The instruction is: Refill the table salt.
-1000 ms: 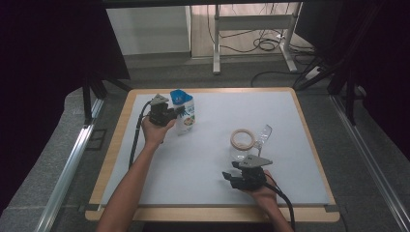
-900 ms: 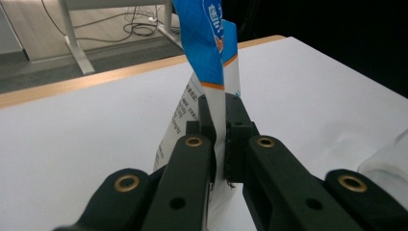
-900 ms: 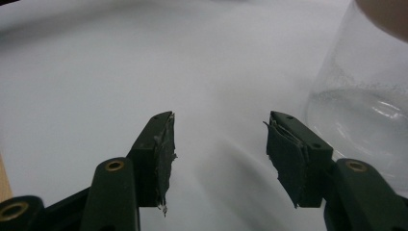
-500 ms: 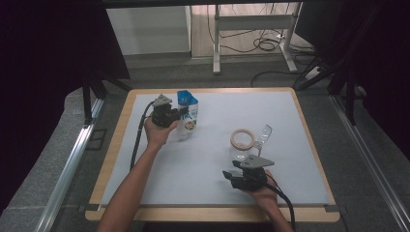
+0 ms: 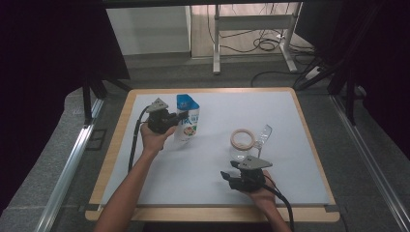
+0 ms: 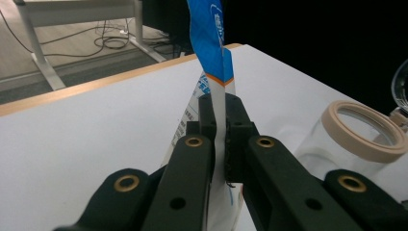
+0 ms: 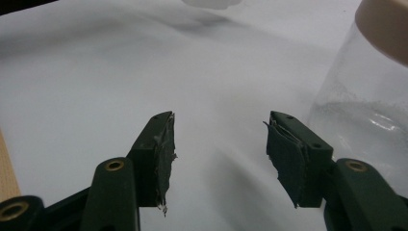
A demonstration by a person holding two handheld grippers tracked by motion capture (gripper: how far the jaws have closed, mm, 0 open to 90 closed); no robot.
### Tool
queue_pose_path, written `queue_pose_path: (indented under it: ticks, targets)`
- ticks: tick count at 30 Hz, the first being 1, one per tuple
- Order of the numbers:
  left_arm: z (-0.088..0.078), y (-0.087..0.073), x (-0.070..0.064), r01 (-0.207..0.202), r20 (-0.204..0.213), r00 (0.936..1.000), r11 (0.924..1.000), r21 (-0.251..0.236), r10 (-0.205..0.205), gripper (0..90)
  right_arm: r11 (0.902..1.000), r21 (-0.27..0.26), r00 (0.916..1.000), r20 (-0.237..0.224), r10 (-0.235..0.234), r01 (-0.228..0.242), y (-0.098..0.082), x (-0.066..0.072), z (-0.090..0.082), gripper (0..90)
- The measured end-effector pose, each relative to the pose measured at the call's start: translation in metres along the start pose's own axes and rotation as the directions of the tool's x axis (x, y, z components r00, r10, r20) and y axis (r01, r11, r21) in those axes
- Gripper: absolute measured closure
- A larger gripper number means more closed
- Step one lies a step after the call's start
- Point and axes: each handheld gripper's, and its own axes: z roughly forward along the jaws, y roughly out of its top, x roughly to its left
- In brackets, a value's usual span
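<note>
Left gripper [image 5: 178, 121] clamped on the edge of the blue-topped pouch [image 5: 188, 118], which stands upright near the table's [image 5: 290, 116] far-left corner. Right gripper [image 7: 219, 144] jaws apart, empty, near the front edge, just beside the glass jar [image 5: 243, 144].

left gripper [image 5: 170, 120]: jaws clamped | right gripper [image 5: 231, 177]: jaws apart, low

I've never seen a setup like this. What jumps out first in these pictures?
The blue-and-white pouch standing at the table's far left, its edge pinched in the left gripper. To its right stands a clear glass jar with a tan rim, its lid swung open. The right gripper sits just in front of the jar, jaws apart and holding nothing.
</note>
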Motion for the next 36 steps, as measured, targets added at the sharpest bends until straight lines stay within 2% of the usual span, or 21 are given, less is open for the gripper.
queue_pose_path:
  ticks: [2,9,17,25,36]
  targets:
    - [-0.002,-0.002,-0.001,-0.007,-0.002,1.0000,1.0000,0.004,0.007,89.8,1.0000,0.001,1.0000,-0.001,0.003,-0.003,0.000,0.000,0.000,43.6]
    - [-0.009,-0.006,-0.004,0.016,0.014,0.9998,0.9998,-0.014,-0.016,89.7,1.0000,-0.003,0.9999,0.008,0.007,-0.007,0.000,0.003,0.002,43.6]
    - [-0.016,-0.005,-0.012,0.004,0.032,0.9995,0.9996,-0.027,-0.003,89.7,1.0000,-0.005,0.9999,0.011,-0.001,0.001,0.000,0.006,0.004,43.6]
    - [-0.018,-0.006,-0.019,0.006,0.046,0.9989,0.9993,-0.037,-0.004,89.7,0.9996,-0.001,0.9989,0.038,-0.027,0.027,0.000,0.011,0.006,43.6]
    - [-0.017,-0.007,-0.027,-0.004,0.062,0.9981,0.9992,-0.041,0.007,89.8,0.9999,-0.007,0.9994,0.030,-0.015,0.015,0.002,0.013,0.009,43.6]
